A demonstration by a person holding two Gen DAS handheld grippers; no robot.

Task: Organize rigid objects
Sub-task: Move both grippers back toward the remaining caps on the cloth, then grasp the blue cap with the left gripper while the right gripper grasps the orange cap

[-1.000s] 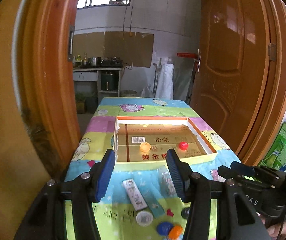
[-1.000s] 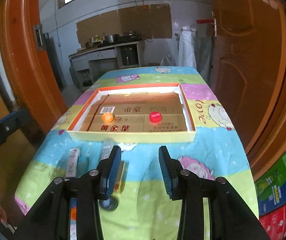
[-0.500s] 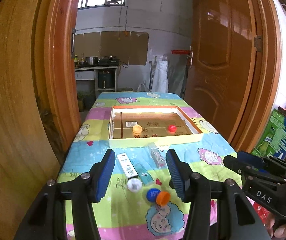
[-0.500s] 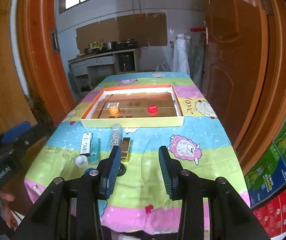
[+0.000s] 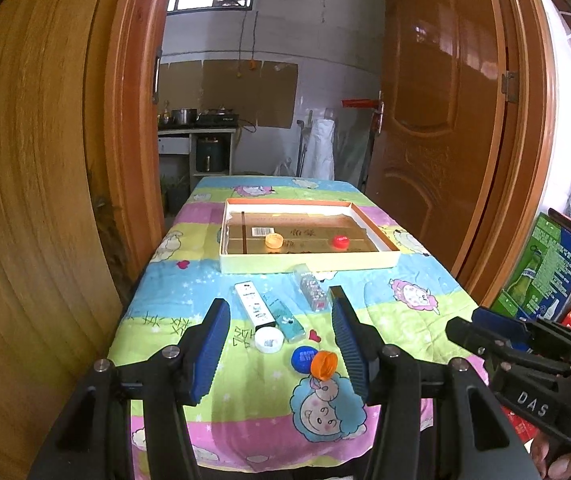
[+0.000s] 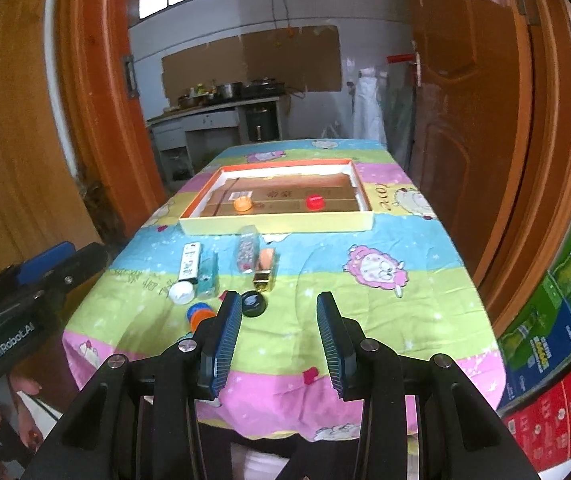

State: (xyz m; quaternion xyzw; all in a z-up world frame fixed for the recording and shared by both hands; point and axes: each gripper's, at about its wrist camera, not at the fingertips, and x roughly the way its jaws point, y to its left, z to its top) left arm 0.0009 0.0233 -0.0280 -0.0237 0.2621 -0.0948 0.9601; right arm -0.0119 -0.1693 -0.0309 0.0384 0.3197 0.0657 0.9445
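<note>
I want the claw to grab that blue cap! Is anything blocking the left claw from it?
Nothing visible blocks the open left claw, but an orange plastic cap leans against the round blue plastic cap on its right.

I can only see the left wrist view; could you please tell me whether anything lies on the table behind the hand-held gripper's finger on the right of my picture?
Observer: Yes. The right wrist view shows a black round cap lying flat on the tablecloth there.
Operator: Thank you. Is anything else close to it?
Observer: A gold-based stick with an orange tip lies just beyond it, beside the clear tube.
Operator: And is the right hand-held gripper carrying something?
Observer: No. Its jaws stand apart with nothing between them.
</note>
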